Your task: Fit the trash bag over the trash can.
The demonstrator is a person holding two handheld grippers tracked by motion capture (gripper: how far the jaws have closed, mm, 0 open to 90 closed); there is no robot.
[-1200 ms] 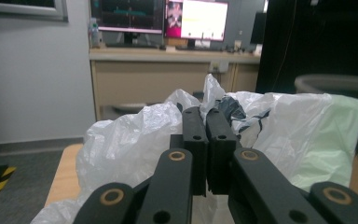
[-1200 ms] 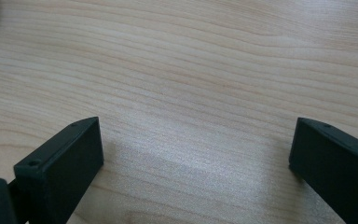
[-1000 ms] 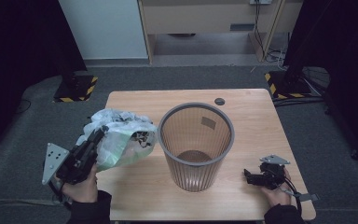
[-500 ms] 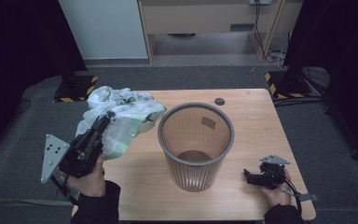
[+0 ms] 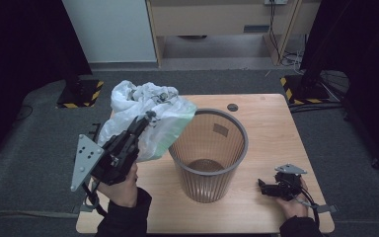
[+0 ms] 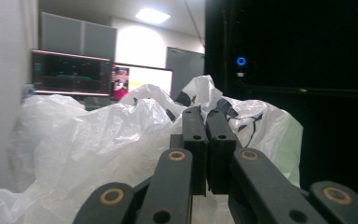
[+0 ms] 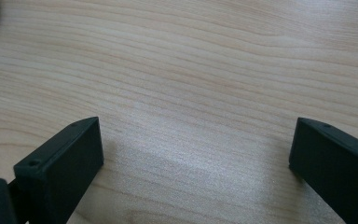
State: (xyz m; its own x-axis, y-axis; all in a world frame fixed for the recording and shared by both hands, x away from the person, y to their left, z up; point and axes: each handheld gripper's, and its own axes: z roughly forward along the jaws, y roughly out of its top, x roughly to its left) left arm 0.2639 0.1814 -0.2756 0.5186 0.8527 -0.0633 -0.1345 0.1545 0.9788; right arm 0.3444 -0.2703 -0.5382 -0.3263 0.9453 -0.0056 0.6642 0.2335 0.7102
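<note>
A: Left gripper view has the two black jaws pressed together on a fold of the white plastic bag [image 6: 121,135], which billows up around and beyond them

B: And from the high view, the left gripper [image 5: 145,121] holds that bag up in the air, just beside the left rim of the ribbed bin [image 5: 208,153]. One corner of the film hangs over the rim; most of it is outside

A: So the step in hand, I'd say, is carrying the bag to the bin, either to drop it in or to line it

B: The right gripper [image 5: 262,184] lies low on the wooden table [image 5: 271,123], to the right of the bin's foot. In the right gripper view its jaws stand wide apart with nothing between them but bare wood

A: Next move, as I judge it: bring the bag over the bin's mouth, above the opening, before letting go. The loose film could snag on the near rim, so the free gripper may need to steady the bin
</note>
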